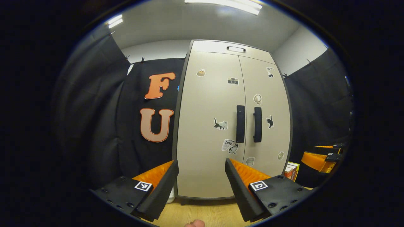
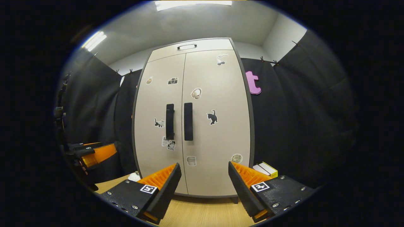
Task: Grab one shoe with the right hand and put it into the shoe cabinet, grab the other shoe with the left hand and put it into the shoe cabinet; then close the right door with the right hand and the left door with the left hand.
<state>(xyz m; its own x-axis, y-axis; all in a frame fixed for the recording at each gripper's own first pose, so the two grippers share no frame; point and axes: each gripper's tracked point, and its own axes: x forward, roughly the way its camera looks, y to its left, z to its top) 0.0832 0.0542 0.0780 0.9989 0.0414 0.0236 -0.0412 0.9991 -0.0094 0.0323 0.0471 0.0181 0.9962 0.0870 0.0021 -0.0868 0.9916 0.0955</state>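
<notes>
The shoe cabinet [image 1: 208, 126] stands in front of me, pale grey with stickers, and both of its doors are shut. Two dark vertical handles [image 1: 248, 124] meet at the middle seam. In the right gripper view the same cabinet [image 2: 217, 132] faces me with its handles [image 2: 179, 121] side by side. My left gripper [image 1: 202, 189] is open with nothing between its fingers, held back from the left door. My right gripper [image 2: 204, 189] is open and empty too, in front of the right door. The right gripper [image 1: 322, 157] also appears at the far right of the left gripper view.
A wooden floor [image 1: 205, 211] runs under the cabinet. A small box [image 2: 266, 169] lies by the cabinet's right foot, and a white object [image 2: 135, 176] by its left foot. The left gripper [image 2: 91, 154] shows at the left edge of the right gripper view.
</notes>
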